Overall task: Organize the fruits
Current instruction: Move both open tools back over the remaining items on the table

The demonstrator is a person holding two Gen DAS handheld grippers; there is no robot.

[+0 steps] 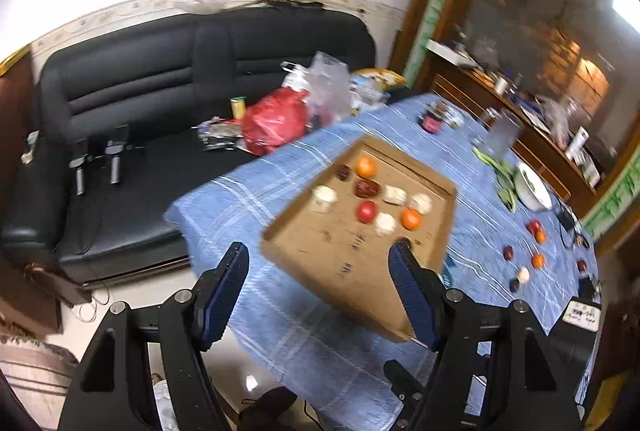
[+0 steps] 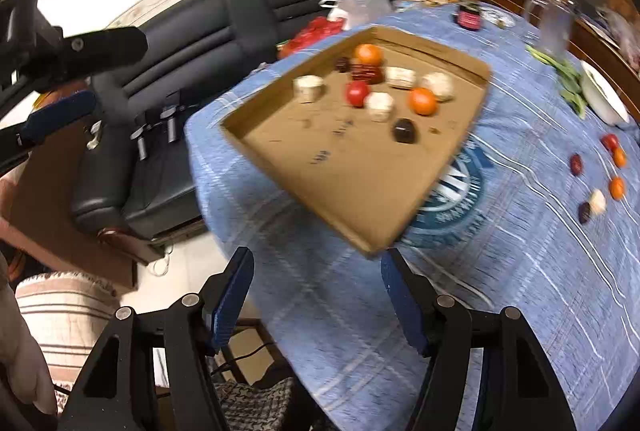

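Pointing steeply down at the table edge, the left gripper [image 1: 320, 263] and right gripper [image 2: 316, 267] both hover with fingers spread, pinching nothing. Beyond them a shallow cardboard tray [image 2: 360, 167] on the blue checked tablecloth [image 2: 520, 271] holds round orange, red, dark and pale fruits [image 2: 422, 101]; more fruits lie loose further right.

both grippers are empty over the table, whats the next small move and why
Probably swing the right gripper, whose jaws are open and empty, toward the loose fruits on the blue tablecloth. Several still lie outside the cardboard tray, which already holds others.
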